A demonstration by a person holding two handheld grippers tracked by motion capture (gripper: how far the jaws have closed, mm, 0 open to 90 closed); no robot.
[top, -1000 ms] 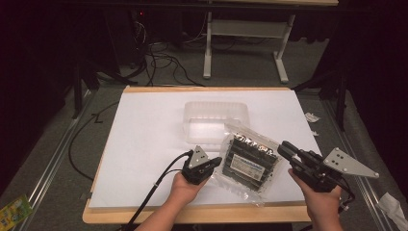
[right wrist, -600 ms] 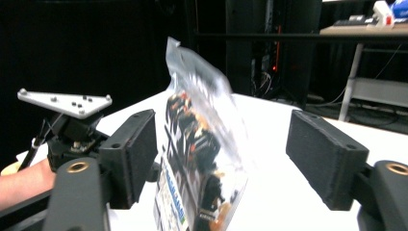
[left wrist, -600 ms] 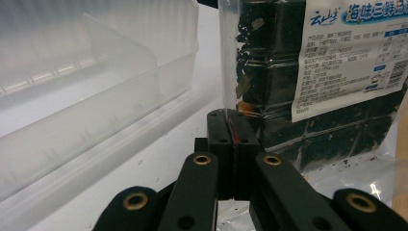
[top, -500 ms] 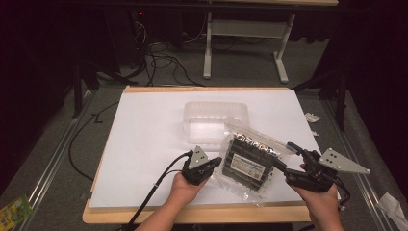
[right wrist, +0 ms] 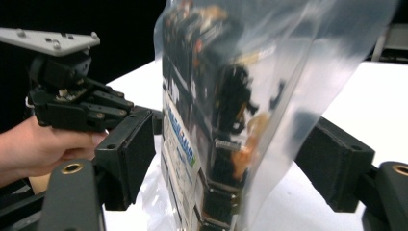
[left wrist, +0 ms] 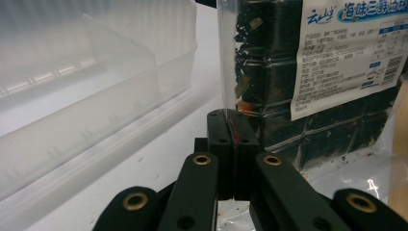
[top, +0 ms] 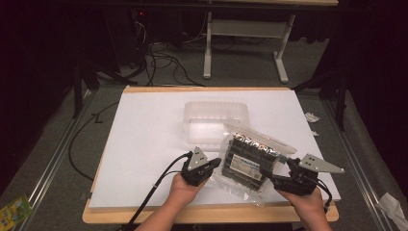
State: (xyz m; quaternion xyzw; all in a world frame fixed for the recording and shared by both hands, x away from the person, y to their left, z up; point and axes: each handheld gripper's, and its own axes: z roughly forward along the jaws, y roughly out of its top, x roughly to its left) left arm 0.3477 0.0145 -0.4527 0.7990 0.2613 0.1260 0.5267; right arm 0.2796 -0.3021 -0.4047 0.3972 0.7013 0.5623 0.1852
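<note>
Two claws work one clear snack bag [top: 250, 161] at the lower middle of the high view, just below the empty plastic tray [top: 214, 120] on the white tabletop [top: 144, 130]. The left claw [top: 214, 165] is pinched tight on the bag's left edge, while the right claw [top: 267, 173] stands wide apart with the bag between its jaws, not yet gripping. I judge the step to be securing a two-sided hold; next the right claw should close on the bag's edge.

A fixed camera looks down over my white-topped table [top: 144, 144], while my two jaw cameras sit close, both sharing the clear plastic packet of dark seaweed rolls [top: 248, 159] [left wrist: 308, 72] [right wrist: 226, 110].
</note>
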